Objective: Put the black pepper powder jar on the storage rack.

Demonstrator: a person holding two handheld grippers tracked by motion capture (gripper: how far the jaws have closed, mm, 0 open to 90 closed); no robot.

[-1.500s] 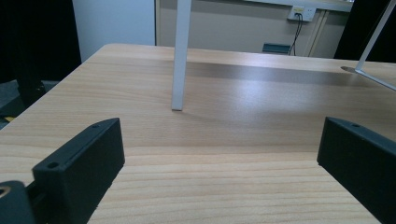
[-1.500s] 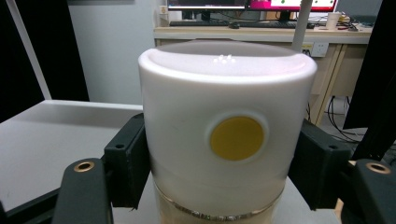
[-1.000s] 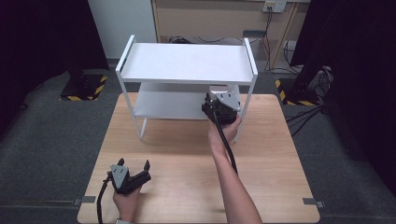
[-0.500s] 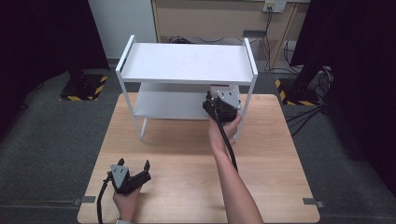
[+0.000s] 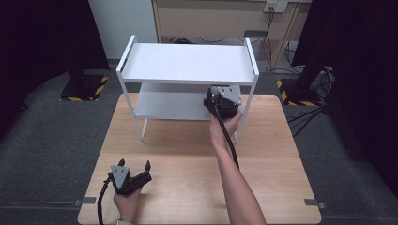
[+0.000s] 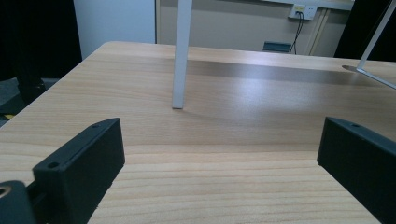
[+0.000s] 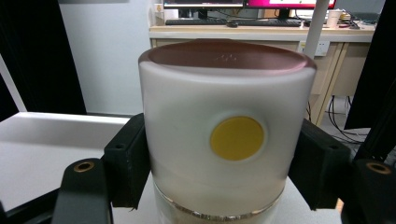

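A white jar (image 7: 227, 140) with a yellow round sticker (image 7: 236, 138) on its side is held in the right gripper (image 5: 222, 102), whose black jaws are clamped against the jar's two flanks, one on each side of its body, so that it stays upright and its flat top is kept level. In the right gripper view the jar stands directly in front of the camera, between the jaws, with the white surface of the shelf unit (image 5: 187, 63) spreading beneath and to the left of it. From the high view the right gripper is seen at the front right of the shelf unit, close to its right front leg, at about the height of the gap between the upper and lower boards; whether the jar's base is touching the lower board cannot be told. The grip on the sides rather than on the top is judged to leave the base free for setting down on a shelf. The left gripper (image 5: 134, 170) is held low over the near left part of the wooden table (image 5: 272, 187), well apart from the jar and behind the right gripper, its jaws spread wide with nothing between them; ahead of it only the tabletop and a white shelf leg (image 6: 181, 53) are seen. It is probably parked there to stay out of the way.
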